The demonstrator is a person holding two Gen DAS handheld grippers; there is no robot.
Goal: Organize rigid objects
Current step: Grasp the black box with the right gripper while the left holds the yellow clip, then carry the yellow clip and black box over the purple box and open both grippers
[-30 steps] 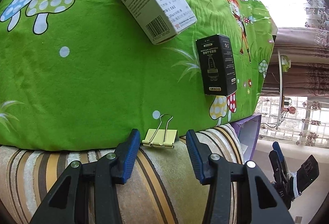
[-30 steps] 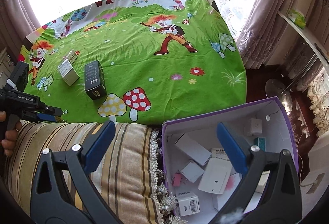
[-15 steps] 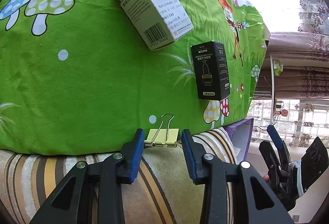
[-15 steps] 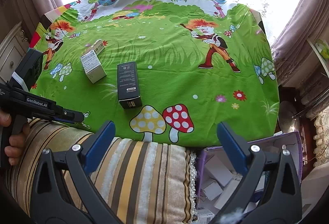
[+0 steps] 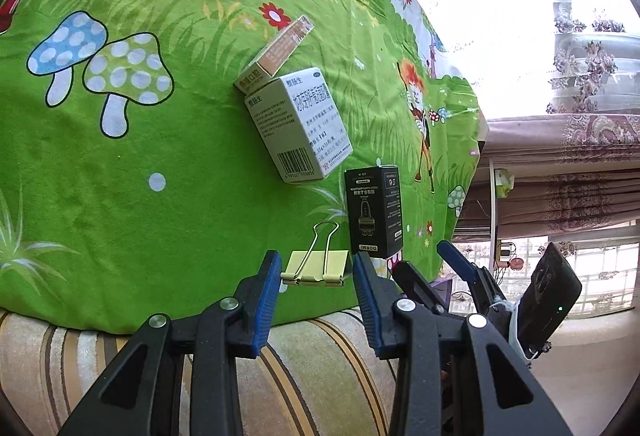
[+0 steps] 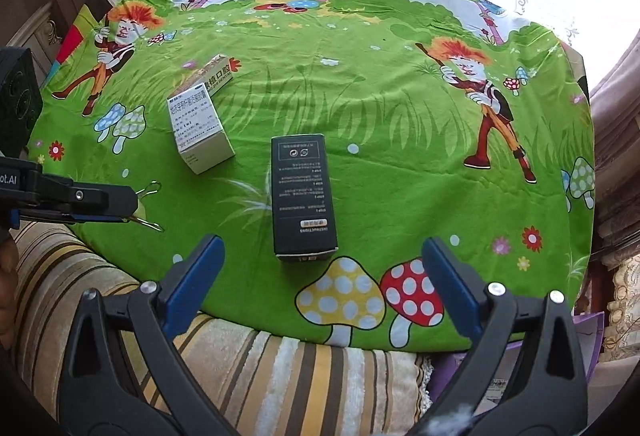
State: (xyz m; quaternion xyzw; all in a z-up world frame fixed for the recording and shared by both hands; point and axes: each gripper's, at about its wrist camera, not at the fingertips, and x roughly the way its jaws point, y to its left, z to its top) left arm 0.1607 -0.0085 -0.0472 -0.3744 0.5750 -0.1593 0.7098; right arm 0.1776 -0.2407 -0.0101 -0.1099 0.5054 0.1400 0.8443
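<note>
Tongs close in on the yellow clip

Left tongs (image 5: 314,272) sit with the yellow binder clip (image 5: 313,268) between their blue pads; the jaws have just been narrowing, and the pads look to be touching the clip's ends, though I cannot tell how firmly they press. The clip lies at the near edge of the green cartoon sheet (image 5: 120,164), next to a striped cushion (image 5: 304,364). Past it lie a black box (image 5: 374,212), a white medicine box (image 5: 298,130) and a thin tan box (image 5: 276,54). The clip is probably light, stiff and slick, so taking it across its folded body beats pinching the wire loops.

From the right wrist, the right tongs (image 6: 320,280) gape wide and empty above the sheet's edge, short of the black box. This view shows what the other cannot: the left tongs from the side, hiding most of the clip, and a purple bin (image 6: 588,332) at the lower right
</note>
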